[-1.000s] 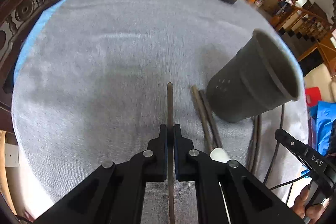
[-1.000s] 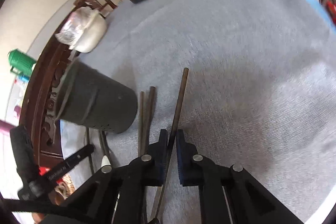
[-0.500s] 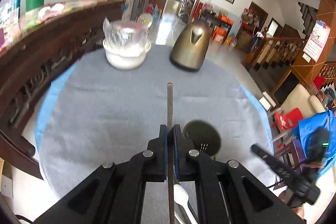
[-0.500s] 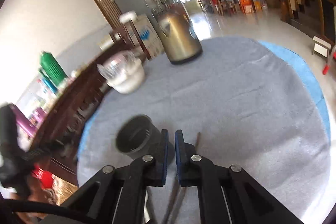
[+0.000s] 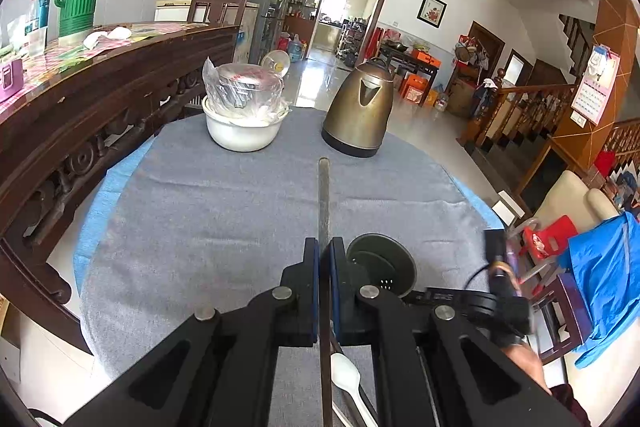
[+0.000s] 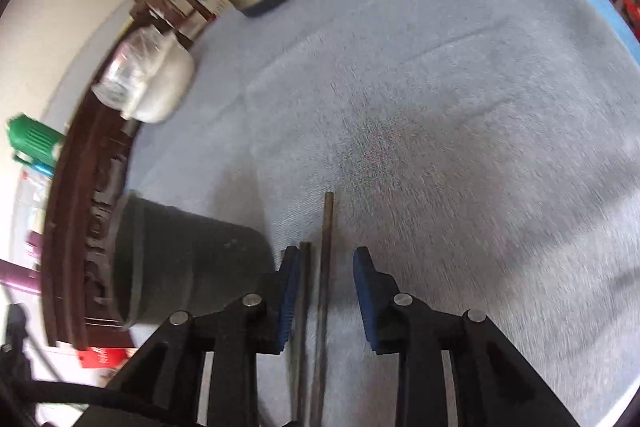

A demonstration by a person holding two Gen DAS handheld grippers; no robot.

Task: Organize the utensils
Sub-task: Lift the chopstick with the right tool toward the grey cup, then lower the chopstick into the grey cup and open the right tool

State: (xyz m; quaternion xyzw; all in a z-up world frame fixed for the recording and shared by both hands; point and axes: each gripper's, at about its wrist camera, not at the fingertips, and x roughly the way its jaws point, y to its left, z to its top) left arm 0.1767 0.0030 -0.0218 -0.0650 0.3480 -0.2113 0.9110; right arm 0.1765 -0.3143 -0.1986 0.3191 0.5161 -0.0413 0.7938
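My left gripper (image 5: 324,243) is shut on a dark chopstick (image 5: 323,195) and holds it in the air above the grey cloth, pointing towards the kettle. Just to its right stands the dark utensil cup (image 5: 380,267), upright, its inside bare as far as I can see. A white spoon (image 5: 346,373) lies on the cloth below the fingers. In the right wrist view my right gripper (image 6: 326,259) is low over the cloth with its jaws opening. Two dark chopsticks (image 6: 328,219) lie between the pads, which do not press on them. The cup (image 6: 180,263) is at their left.
A brass-coloured kettle (image 5: 358,111) and a white bowl (image 5: 242,131) holding a plastic-wrapped pot stand at the far side of the round table (image 5: 200,211). A carved wooden counter (image 5: 80,115) runs along the left. A person's hand (image 5: 524,363) holds the right tool.
My left gripper rose from the cloth with the chopstick and tipped upward. The right gripper lifted, came back down by the cup, and its shut jaws parted over the lying chopsticks.
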